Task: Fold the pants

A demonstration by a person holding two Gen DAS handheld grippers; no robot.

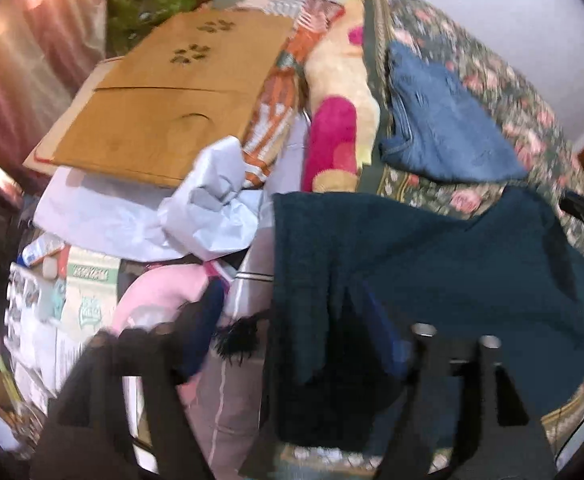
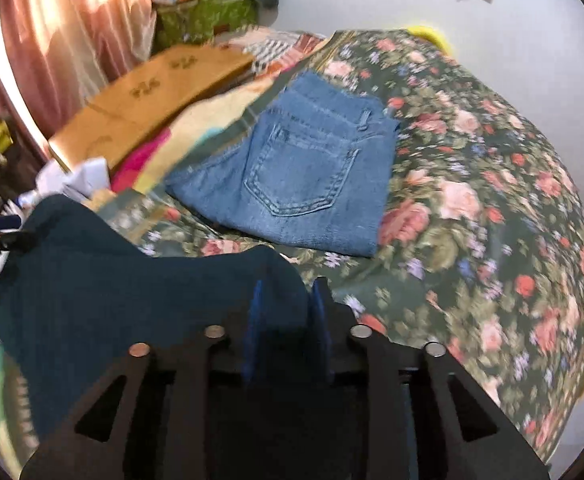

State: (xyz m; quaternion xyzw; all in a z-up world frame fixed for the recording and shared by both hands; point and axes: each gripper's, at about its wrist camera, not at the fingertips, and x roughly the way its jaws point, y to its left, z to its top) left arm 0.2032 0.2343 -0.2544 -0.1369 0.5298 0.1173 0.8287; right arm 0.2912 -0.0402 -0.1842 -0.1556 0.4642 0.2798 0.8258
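Observation:
Dark teal pants [image 2: 131,288] hang bunched over the flowered bedspread [image 2: 472,200]. My right gripper [image 2: 287,300] is shut on their top edge, with teal cloth filling the narrow gap between its blue pads [image 2: 318,312]. In the left wrist view the same teal pants [image 1: 452,280] drape across the lower right. My left gripper [image 1: 292,312] stands wide open: the cloth hangs over its right finger [image 1: 384,340], while the left finger [image 1: 199,320] is clear of it. A pair of folded blue jeans [image 2: 304,172] lies flat further back on the bed.
A flat cardboard sheet [image 1: 163,92] and crumpled white paper [image 1: 195,208] lie left of the bed, with a pink-and-cream blanket [image 1: 336,120] beside them. Boxes and clutter [image 1: 71,300] fill the lower left. A pink curtain [image 2: 51,40] hangs at the far left.

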